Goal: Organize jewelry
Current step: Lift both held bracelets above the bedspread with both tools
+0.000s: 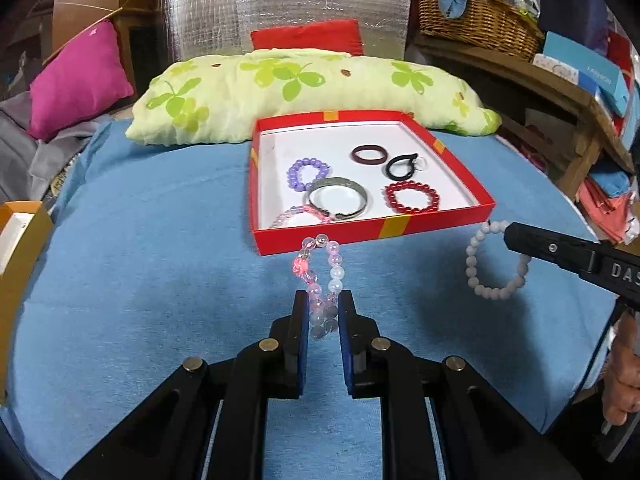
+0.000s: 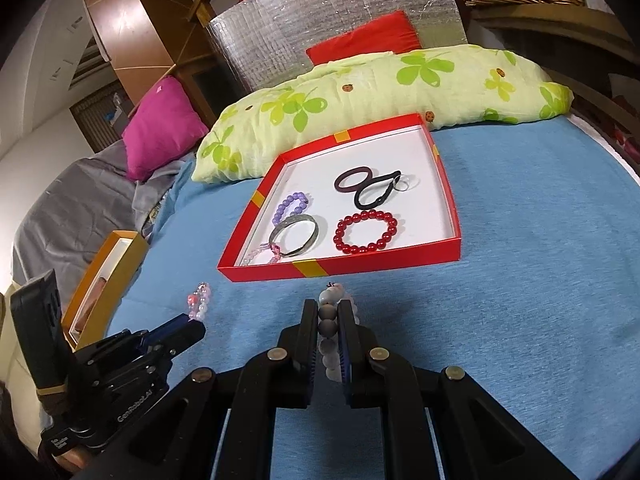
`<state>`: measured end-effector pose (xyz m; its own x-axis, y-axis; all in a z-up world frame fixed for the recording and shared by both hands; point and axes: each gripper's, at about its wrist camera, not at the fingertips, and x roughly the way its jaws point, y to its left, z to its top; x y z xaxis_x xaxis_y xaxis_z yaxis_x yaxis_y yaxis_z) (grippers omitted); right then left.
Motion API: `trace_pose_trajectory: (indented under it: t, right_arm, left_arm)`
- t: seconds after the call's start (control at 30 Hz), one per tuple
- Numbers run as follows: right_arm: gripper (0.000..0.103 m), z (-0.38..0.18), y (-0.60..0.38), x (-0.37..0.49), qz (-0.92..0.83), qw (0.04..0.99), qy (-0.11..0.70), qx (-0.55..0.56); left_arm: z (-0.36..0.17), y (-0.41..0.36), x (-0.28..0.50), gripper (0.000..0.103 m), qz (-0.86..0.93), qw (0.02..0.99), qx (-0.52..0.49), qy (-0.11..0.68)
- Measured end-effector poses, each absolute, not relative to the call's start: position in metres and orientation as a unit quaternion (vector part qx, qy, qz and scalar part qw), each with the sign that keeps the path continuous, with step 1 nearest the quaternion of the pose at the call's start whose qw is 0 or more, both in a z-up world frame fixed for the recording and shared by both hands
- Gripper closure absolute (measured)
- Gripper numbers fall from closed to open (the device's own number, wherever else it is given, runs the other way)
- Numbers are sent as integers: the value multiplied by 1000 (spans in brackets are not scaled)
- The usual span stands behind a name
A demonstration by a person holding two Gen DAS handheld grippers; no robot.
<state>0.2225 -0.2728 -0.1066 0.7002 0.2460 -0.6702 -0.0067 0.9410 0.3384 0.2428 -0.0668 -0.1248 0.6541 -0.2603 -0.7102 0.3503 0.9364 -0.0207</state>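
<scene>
A red box lid [image 1: 376,232] [image 2: 340,266] lies on the blue bed cover and holds a purple bead bracelet [image 1: 306,174], a silver bangle [image 1: 338,198], a red bead bracelet [image 1: 412,198], a dark ring band [image 1: 369,155], a black hair tie [image 1: 400,166] and a pink bead bracelet [image 1: 296,216]. My left gripper [image 1: 323,300] is shut on a clear pink bead bracelet [image 1: 320,276], held just in front of the box. My right gripper [image 2: 329,308] is shut on a pale white bead bracelet [image 2: 332,300] [image 1: 494,260], right of the left one.
A green clover pillow [image 1: 304,88] lies behind the box, with a magenta cushion [image 1: 76,80] at the left. An orange box [image 2: 104,280] sits at the bed's left edge. A wicker basket [image 1: 476,12] and shelves stand at the right.
</scene>
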Motion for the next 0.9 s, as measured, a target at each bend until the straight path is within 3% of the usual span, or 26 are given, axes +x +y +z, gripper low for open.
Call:
trace_pose_trajectory:
  t: [0.9]
  right_arm:
    - [92, -102, -269, 229, 76, 910, 376, 160]
  left_arm:
    - [-120, -80, 250, 88, -139, 913, 78, 374]
